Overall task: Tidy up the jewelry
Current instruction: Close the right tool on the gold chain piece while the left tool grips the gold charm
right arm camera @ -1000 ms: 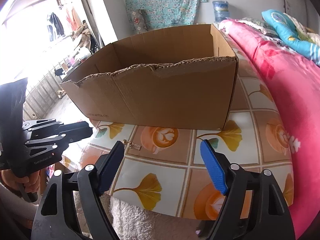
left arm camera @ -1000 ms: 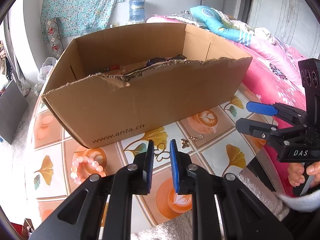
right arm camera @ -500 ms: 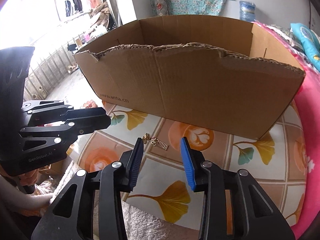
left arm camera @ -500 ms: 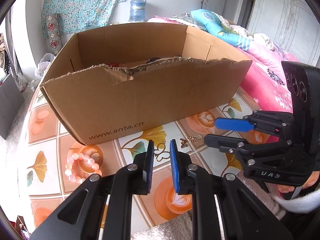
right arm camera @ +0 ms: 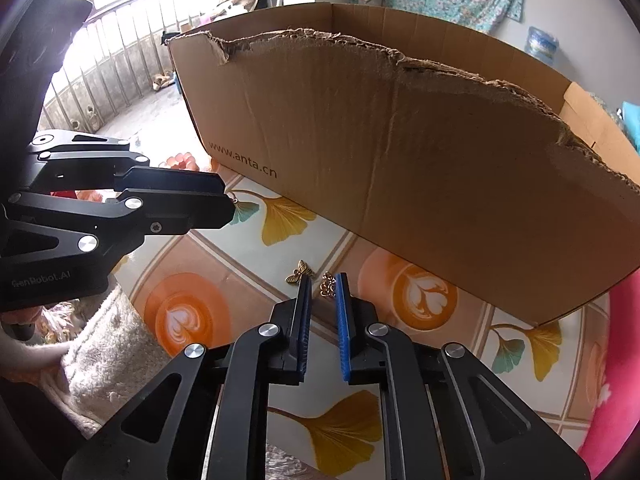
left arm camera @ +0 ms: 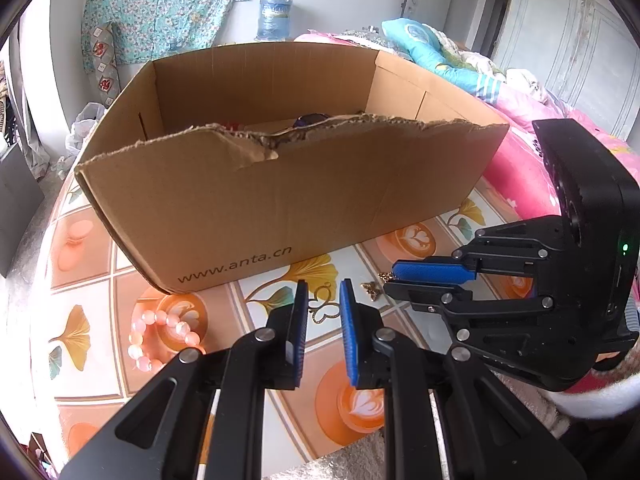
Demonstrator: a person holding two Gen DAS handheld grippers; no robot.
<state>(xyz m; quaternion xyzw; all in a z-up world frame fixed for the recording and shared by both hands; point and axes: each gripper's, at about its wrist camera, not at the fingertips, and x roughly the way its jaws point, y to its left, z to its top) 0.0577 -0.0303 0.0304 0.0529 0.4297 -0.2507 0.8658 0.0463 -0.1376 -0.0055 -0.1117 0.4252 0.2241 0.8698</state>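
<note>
A short gold chain lies on the patterned table between the tips of my right gripper. Its jaws are closing, and a gap still shows beside the chain. A solid gold butterfly charm rests just left of those tips. From the left wrist view, the right gripper reaches in from the right over the chain and the butterfly charm. My left gripper is nearly shut, with a thin gold butterfly-outline charm spanning the gap. A pink bead bracelet lies to its left.
An open cardboard box with a torn front rim stands right behind the jewelry, with dark items inside. A pink-covered bed borders the table on the right. A fluffy cloth hangs over the near table edge. The left gripper is close on the right gripper's left.
My right gripper swung in toward the left gripper, rolled, and came down over the gold chain while its jaws narrowed from wide. The left gripper stayed put.
</note>
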